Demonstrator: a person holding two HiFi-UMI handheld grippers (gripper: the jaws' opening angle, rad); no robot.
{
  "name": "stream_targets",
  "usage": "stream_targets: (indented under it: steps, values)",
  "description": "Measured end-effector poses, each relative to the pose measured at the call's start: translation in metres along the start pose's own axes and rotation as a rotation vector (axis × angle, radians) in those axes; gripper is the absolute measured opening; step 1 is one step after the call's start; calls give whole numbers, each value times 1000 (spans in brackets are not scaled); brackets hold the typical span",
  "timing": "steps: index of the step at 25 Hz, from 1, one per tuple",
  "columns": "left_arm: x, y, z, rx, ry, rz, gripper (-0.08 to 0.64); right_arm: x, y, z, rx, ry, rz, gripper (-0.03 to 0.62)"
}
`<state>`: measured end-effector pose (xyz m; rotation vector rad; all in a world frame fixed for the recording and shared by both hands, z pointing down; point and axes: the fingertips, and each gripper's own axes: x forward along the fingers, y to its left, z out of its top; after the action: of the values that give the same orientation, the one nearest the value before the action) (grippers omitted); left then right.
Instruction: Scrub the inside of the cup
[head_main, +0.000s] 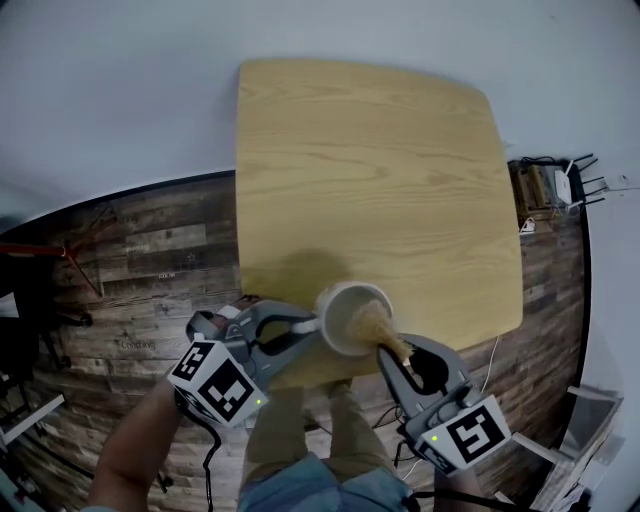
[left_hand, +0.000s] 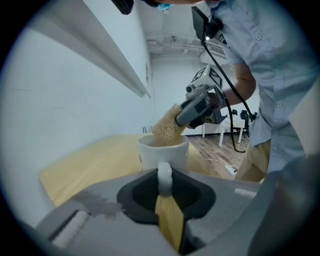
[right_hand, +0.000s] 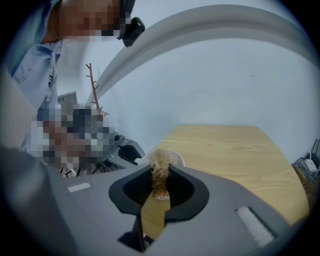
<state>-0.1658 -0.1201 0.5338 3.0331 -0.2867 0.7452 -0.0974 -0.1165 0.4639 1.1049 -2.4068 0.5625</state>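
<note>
Nearest us, the left tongs (head_main: 303, 326) pinch the cup's white handle (left_hand: 164, 173), and the right tongs (head_main: 396, 349) are clamped on a fibrous tan scrubber (head_main: 373, 322). The cup (head_main: 335, 298) is at the near edge of the desk (head_main: 370, 160), with the scrubber's tip dipping into its mouth. We judge the cup stiff, smooth and breakable, so the handle is the sound hold. The scrubber looks light and soft, and should bend against the wall.

The left gripper view gives us what the head view can't: the handle squeezed between the jaws, and the scrubber slanting in from above. The right gripper view shows the fibres gripped tight, with the cup mostly hidden behind them. Farther off, the wooden desk stretches away.
</note>
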Motion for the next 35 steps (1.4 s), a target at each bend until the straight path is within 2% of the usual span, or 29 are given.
stream_targets:
  steps: [3,8,13,17,21,24,27,32,35]
  values:
    - [2,-1,-3,40,67,-31,72,-3,-3,-5,12,19,-14,66]
    - [6,3,4,97,188,-79,71,-8,-6,-6,-31,29,-11,66]
    - [10,-2,18,171,301,-101,71,-10,-6,-2,-148,85,46,66]
    - [12,-4,28,231,384,-103,72,-9,-12,-4,-239,139,126,66]
    - [20,-9,36,259,445,-109,71,-5,-13,-14,-320,179,217,66]
    - [25,-10,40,249,469,-104,72,4,-15,-16,-378,191,254,66]
    - [31,-9,44,238,487,-94,71,13,-21,-19,-415,209,273,65]
    - [38,-12,52,269,540,-96,71,23,-33,-32,-454,250,285,64]
    - [41,-7,55,277,573,-95,71,30,-40,-36,-514,277,291,64]
